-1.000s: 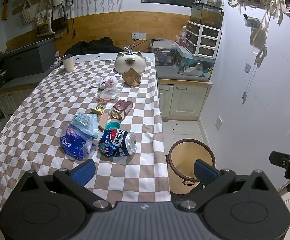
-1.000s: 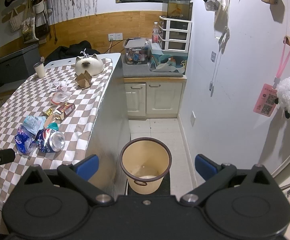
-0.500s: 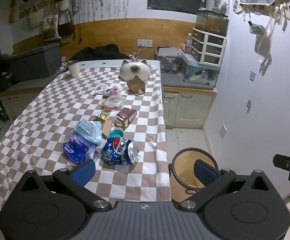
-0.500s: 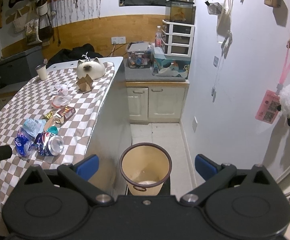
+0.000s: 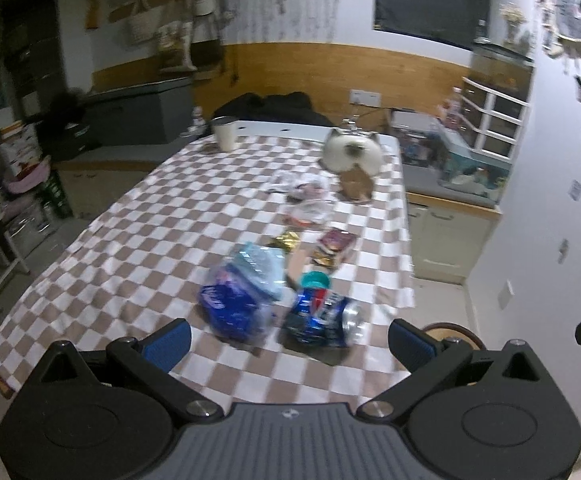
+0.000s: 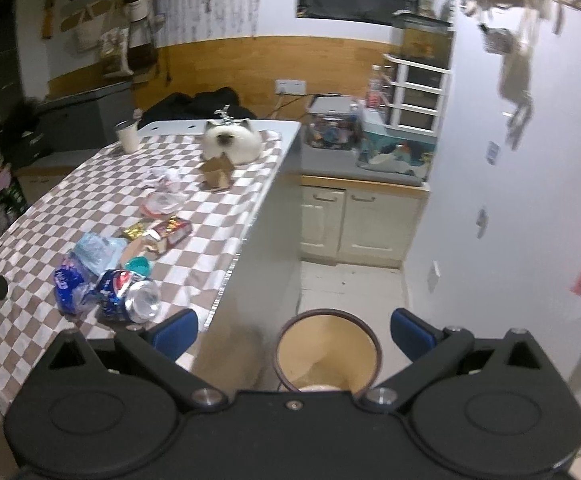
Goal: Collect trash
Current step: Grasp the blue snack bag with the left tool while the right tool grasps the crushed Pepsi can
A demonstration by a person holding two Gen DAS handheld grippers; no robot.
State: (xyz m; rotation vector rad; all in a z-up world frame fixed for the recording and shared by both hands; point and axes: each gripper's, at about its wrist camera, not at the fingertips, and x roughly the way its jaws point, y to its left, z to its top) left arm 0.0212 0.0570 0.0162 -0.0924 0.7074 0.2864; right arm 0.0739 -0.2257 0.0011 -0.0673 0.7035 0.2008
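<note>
1. A table (image 5: pixel 122 240) draped in a brown-and-white checked cloth fills most of the left wrist view; in the right wrist view its near corner sits at the left, beside a strip of pale floor tiles.
2. A round bin (image 6: pixel 327 354) with a dark rim and a tan inside stands on the floor just beside the table's corner, directly ahead of the right gripper (image 6: pixel 294 330). Only a sliver of its rim shows in the left wrist view.
3. The left gripper (image 5: pixel 288 340) hangs above the near table edge, its blue-padded jaws spread wide with nothing between them. The right gripper's jaws are likewise wide apart and empty.
4. A crumpled blue plastic bag (image 5: pixel 234 304) lies near the table's front edge, touching a paler blue wrapper behind it.
5. A crushed blue cola can (image 5: pixel 322 316) lies on its side just right of the bag, its open end turned toward the bin side.
6. A teal cap (image 5: pixel 314 280) sits just behind the can.
7. Smaller wrappers, gold and dark red, trail farther back; motion blur hides their details.
</note>
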